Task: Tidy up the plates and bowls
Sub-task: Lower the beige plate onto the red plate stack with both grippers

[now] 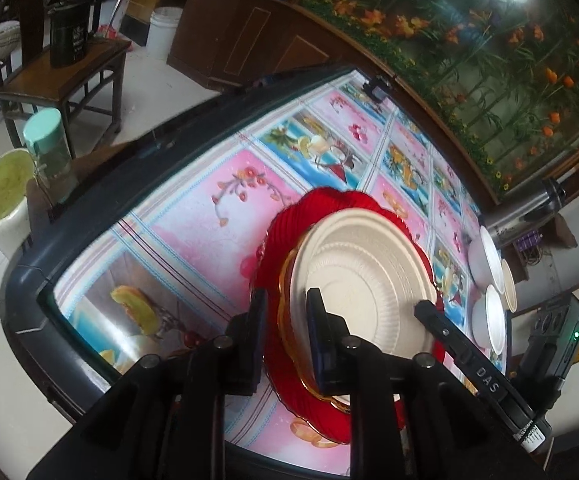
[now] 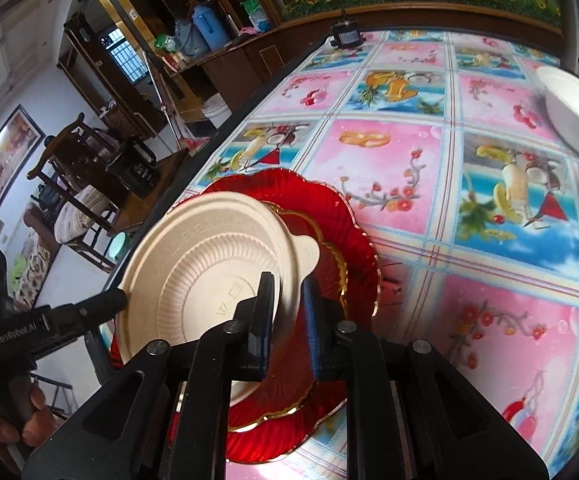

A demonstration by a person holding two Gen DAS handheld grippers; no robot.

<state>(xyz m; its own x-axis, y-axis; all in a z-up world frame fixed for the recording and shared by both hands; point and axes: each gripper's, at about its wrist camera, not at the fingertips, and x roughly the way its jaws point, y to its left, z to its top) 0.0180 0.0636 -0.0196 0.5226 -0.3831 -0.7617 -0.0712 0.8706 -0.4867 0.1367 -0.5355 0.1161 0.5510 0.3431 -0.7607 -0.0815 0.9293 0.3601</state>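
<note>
A cream paper plate (image 1: 363, 276) (image 2: 213, 256) is tilted above a red scalloped plate (image 1: 285, 236) (image 2: 345, 248) with a gold-rimmed red plate on it. My left gripper (image 1: 287, 300) is shut on the cream plate's rim. My right gripper (image 2: 291, 286) is shut on the opposite rim. The right gripper's finger (image 1: 449, 328) shows in the left wrist view; the left gripper's finger (image 2: 89, 308) shows in the right wrist view.
The table (image 2: 429, 160) has a pink and blue fruit-print cloth. White bowls (image 1: 489, 292) (image 2: 573, 100) stand at its right side beside a steel flask (image 1: 525, 212). A small black device (image 2: 345, 34) sits at the far edge. A stool and chairs (image 1: 61, 76) stand off to the left.
</note>
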